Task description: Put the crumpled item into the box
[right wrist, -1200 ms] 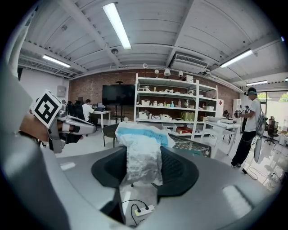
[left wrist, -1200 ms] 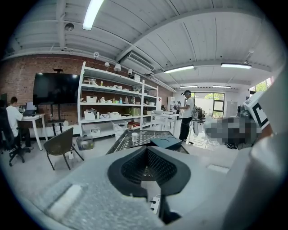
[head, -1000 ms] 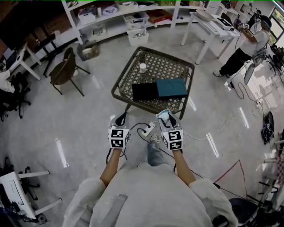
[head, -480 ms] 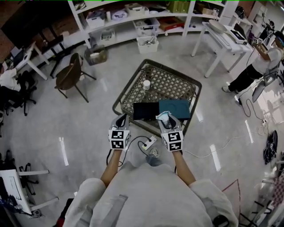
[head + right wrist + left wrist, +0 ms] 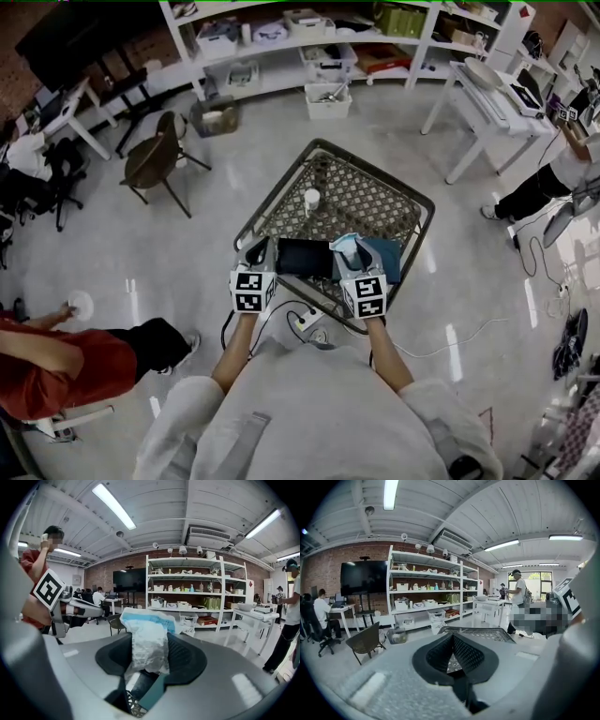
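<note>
Crumpled item clamped in right gripper near teal box, probably the target, ready for transfer; left gripper closed, empty.

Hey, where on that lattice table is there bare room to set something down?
The far half of the lattice table is bare apart from the white cup: room right of the cup up to the far rim. The near edge is crowded: black box and teal box lie side by side.

The crumpled white-and-blue wrapper stood upright, pinched in the right tongs. The flat teal box lay beside a black box on the mesh surface.
</note>
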A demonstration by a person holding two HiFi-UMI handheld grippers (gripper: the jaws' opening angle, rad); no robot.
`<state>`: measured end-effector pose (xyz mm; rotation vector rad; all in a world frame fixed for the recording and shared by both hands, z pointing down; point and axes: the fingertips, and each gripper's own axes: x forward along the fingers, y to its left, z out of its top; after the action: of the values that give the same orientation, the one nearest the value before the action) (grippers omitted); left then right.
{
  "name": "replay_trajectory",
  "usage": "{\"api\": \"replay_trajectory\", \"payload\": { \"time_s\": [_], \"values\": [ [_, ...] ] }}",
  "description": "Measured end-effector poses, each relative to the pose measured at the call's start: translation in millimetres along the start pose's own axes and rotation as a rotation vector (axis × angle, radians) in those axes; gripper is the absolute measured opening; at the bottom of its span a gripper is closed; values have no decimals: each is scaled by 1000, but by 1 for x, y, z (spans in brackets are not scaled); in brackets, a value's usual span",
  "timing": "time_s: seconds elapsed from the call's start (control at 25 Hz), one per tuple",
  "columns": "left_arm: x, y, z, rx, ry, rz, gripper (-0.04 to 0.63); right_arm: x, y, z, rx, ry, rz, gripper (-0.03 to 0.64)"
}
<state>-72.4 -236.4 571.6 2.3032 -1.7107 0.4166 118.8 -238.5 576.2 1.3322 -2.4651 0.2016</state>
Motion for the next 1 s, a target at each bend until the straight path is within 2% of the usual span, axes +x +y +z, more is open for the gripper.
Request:
{"api": "replay_trajectory", "payload": {
  "time_s": [0.28,0.52,1.0],
  "values": [
    [17,-6,-7,-8,39,14,6,16,-18,-10,15,23,32,184],
    [28,8,-12,-8,62,8,6,38,-14,-10,20,41,46,184],
    [62,50,-23,-13,96,-81,6,83,3,-13,38,97,-8,184]
  ]
}}
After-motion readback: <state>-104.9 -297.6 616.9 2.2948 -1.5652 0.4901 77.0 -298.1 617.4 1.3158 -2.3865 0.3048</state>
